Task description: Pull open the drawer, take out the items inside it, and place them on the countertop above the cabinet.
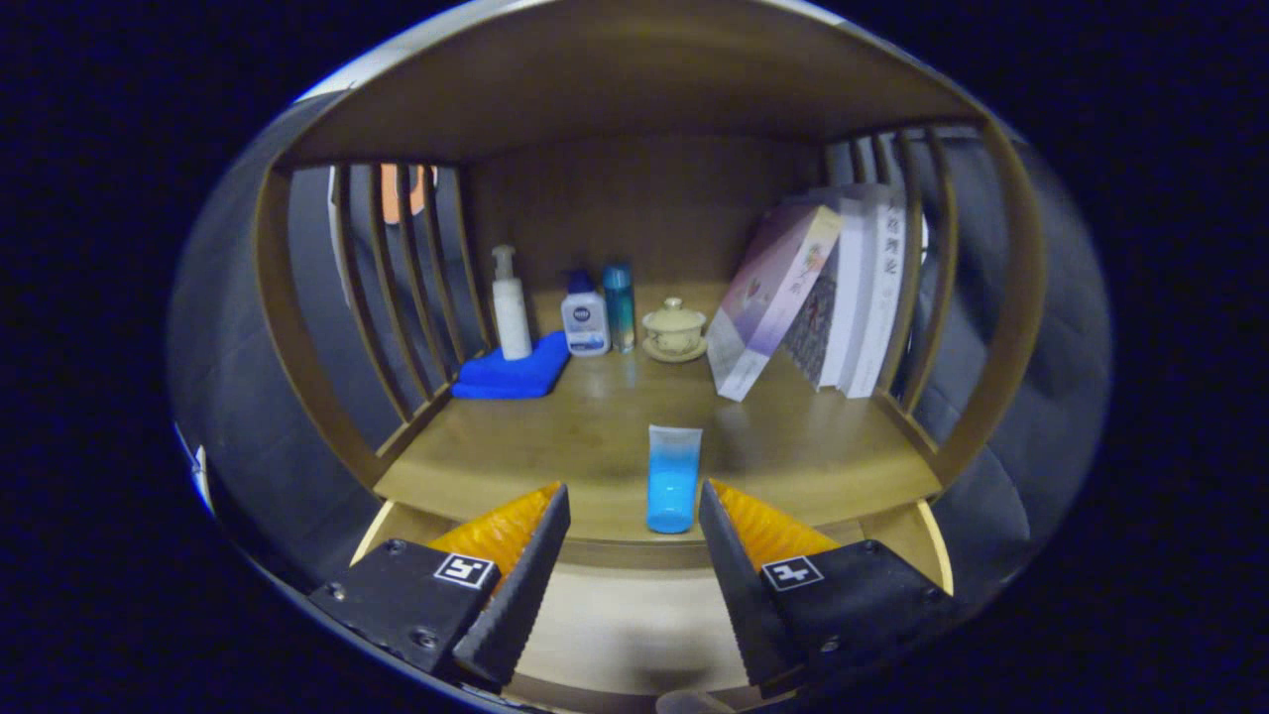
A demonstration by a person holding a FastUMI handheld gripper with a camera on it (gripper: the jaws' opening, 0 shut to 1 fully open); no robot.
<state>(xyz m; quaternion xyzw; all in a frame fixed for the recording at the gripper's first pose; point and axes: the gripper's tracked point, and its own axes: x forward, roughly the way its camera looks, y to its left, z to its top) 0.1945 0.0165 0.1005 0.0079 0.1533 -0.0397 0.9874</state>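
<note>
Between my spread fingers, my tongs [634, 516] are gaping wide, holding nothing. Just ahead, a blue squeeze tube [673, 480] is lying on the wooden desk [555, 446]. Beyond, white pump bottle [511, 305], lidded ceramic cup [674, 327] and leaning books [823, 288] are standing.

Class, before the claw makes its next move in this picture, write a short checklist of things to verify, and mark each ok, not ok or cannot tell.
1. Claw open: ok, fingers apart, holding nothing.
2. Blue tube on the countertop: ok, lying near its front edge, ahead of the fingers.
3. Tube free of the claw: ok, neither finger touches it.
4. Drawer open: cannot tell.
5. Items left inside the drawer: cannot tell.
6. Books standing steady: cannot tell; they lean.
</note>
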